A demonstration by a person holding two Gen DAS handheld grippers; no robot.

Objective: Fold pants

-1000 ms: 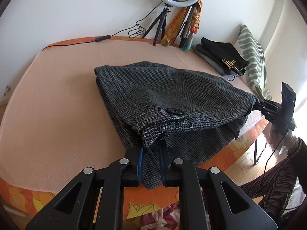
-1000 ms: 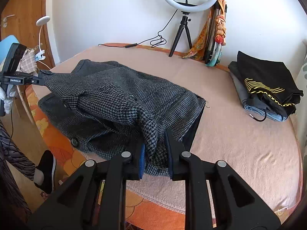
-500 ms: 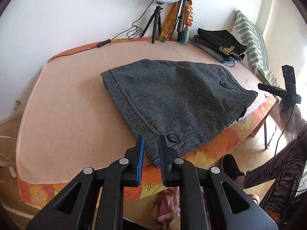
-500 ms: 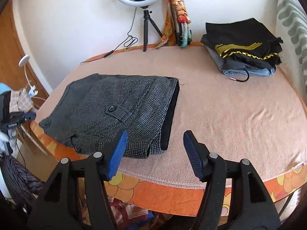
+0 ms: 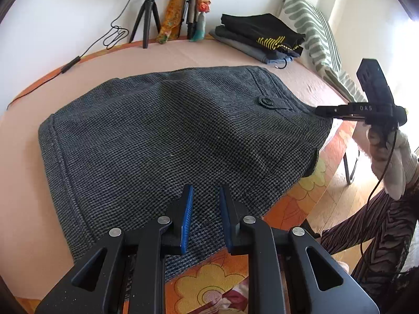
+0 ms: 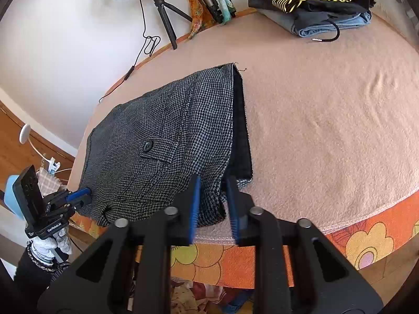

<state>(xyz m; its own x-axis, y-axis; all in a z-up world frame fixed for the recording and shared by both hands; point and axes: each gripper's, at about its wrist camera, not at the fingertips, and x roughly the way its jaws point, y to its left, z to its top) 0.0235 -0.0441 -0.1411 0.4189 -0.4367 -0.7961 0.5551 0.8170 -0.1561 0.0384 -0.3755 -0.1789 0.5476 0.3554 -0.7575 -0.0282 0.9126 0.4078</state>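
Note:
The grey houndstooth pants (image 5: 170, 136) lie folded flat on the peach-covered table (image 5: 23, 209), their near edge hanging slightly over the front. They also show in the right wrist view (image 6: 167, 144). My left gripper (image 5: 205, 204) hovers over the near edge of the pants, jaws a little apart with only a small gap, holding nothing. My right gripper (image 6: 212, 196) straddles the near right corner of the pants, where the fabric lies between the slightly parted jaws. In the left wrist view the right gripper (image 5: 322, 111) touches the pants' far right corner.
A stack of folded dark clothes (image 6: 322, 2) sits at the table's back right. A ring light on a tripod (image 6: 159, 13) and a cable stand at the back edge. A striped cushion (image 5: 314, 34) lies at the right. The floral table edge (image 6: 314, 246) is close in front.
The pants were held up by both grippers, then laid flat and released. Both grippers have moved back in onto the near edge; the right jaws have narrowed from wide open.

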